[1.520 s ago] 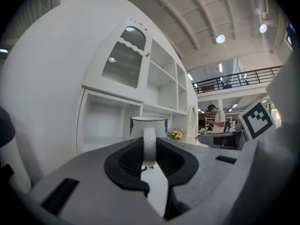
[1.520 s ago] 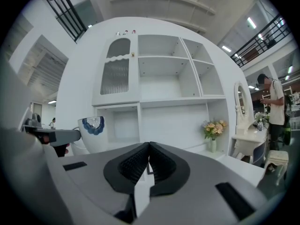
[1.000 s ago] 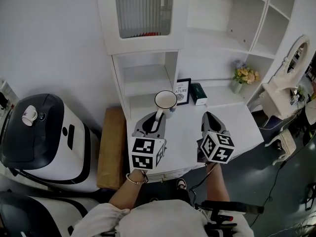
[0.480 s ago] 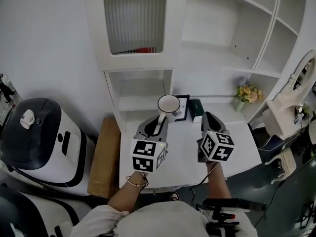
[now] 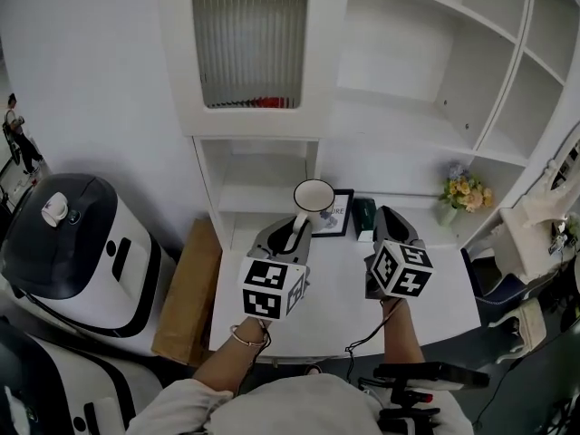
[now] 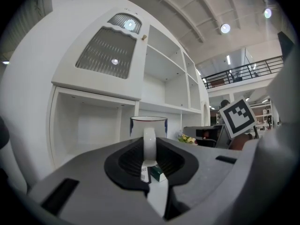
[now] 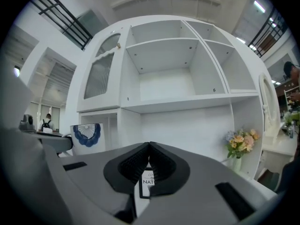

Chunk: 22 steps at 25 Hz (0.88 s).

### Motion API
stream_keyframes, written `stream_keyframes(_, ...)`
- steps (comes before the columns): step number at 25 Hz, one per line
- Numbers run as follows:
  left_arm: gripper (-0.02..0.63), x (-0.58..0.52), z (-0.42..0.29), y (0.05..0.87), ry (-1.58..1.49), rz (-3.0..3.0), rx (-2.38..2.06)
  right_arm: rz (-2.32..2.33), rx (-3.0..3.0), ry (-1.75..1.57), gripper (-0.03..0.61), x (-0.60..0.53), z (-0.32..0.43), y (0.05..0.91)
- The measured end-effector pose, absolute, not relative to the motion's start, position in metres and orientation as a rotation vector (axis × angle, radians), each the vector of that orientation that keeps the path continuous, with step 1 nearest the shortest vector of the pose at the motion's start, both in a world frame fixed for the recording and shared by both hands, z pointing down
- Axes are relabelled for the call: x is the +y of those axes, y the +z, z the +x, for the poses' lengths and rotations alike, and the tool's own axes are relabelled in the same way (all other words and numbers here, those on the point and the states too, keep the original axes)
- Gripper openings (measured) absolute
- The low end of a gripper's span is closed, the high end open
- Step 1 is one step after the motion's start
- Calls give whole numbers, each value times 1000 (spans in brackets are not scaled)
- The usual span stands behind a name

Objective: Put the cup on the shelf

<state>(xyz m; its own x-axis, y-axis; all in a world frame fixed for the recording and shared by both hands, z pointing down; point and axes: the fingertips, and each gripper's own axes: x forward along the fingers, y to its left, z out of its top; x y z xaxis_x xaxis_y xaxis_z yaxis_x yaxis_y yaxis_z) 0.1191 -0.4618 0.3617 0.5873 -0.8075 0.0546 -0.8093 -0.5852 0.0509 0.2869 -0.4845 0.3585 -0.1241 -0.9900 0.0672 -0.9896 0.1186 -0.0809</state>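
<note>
Left gripper [image 5: 292, 232]: fingers [image 6: 84, 177] clamped on the cup [image 5: 314, 195] handle only, cup held above surface [image 5: 340, 284], facing shelf [image 5: 261, 205]. Right gripper [image 5: 391, 217] closed together, empty. Risk: cup pivots in the grip, rim clips shelf edge.

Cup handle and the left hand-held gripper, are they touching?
Touching. The left gripper view shows the left hand-held gripper clamping the cup by its handle.

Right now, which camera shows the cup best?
The head view: the cup shows rim, body and handle, clamped in the left gripper. The left gripper view shows only handle and rim behind the jaws; the right gripper view shows its blue-patterned side at the left.
</note>
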Motion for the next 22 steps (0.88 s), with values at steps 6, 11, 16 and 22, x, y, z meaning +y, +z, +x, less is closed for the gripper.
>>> stream_keyframes(6, 64, -463, 134, 355, 58, 2771, -1364, -2052, 2329, -199, 22, -488, 292, 363)
stream_keyframes(11, 64, -462, 149, 344, 53, 2793, -1331, -2062, 2320, -184, 22, -485, 301, 359)
stream_keyframes(16, 64, -462, 163, 326, 41, 2818, -1314, -2066, 2302, -188, 21, -484, 313, 356)
stream_keyframes(22, 64, -464, 176, 301, 5, 2843, -1301, -2052, 2306, -169, 21, -488, 322, 347)
